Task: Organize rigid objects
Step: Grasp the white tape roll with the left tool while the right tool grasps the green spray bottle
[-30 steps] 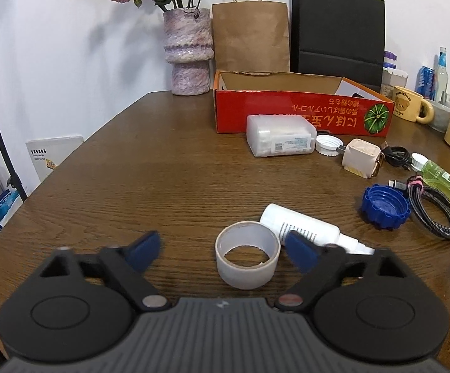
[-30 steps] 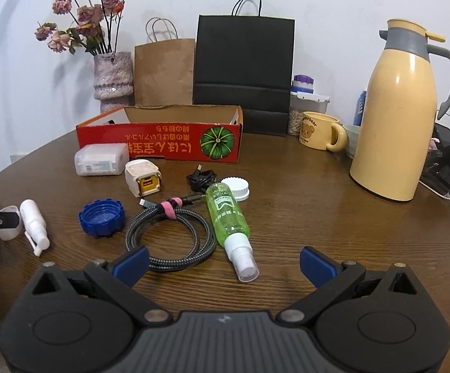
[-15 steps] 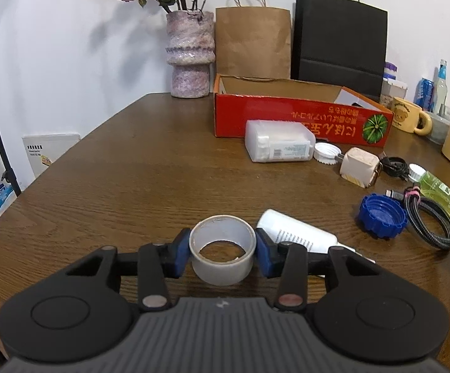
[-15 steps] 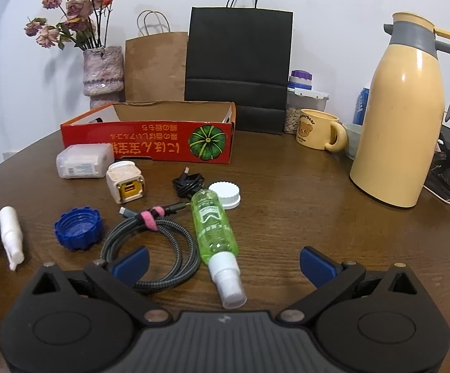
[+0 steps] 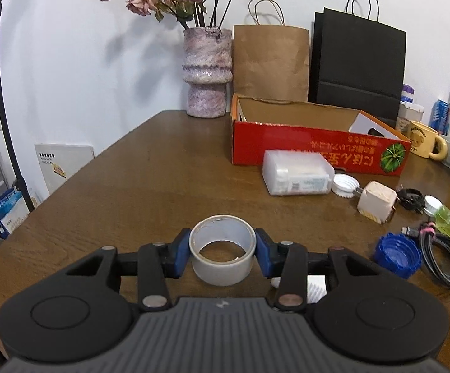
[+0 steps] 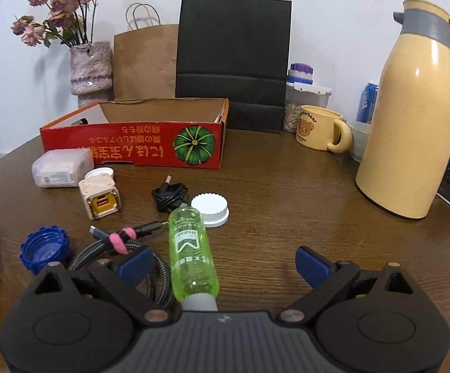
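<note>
On a brown wooden table [image 5: 150, 168], the left gripper [image 5: 222, 251] clamps a roll of grey tape [image 5: 222, 256] between its blue pads. The right gripper [image 6: 221, 264] is closing, jaws still wide and not touching the green spray bottle [image 6: 190, 251] lying between them. Behind, an open red cardboard box [image 6: 137, 144] holds a white item at one end; the rest of its inside is hidden.
</note>
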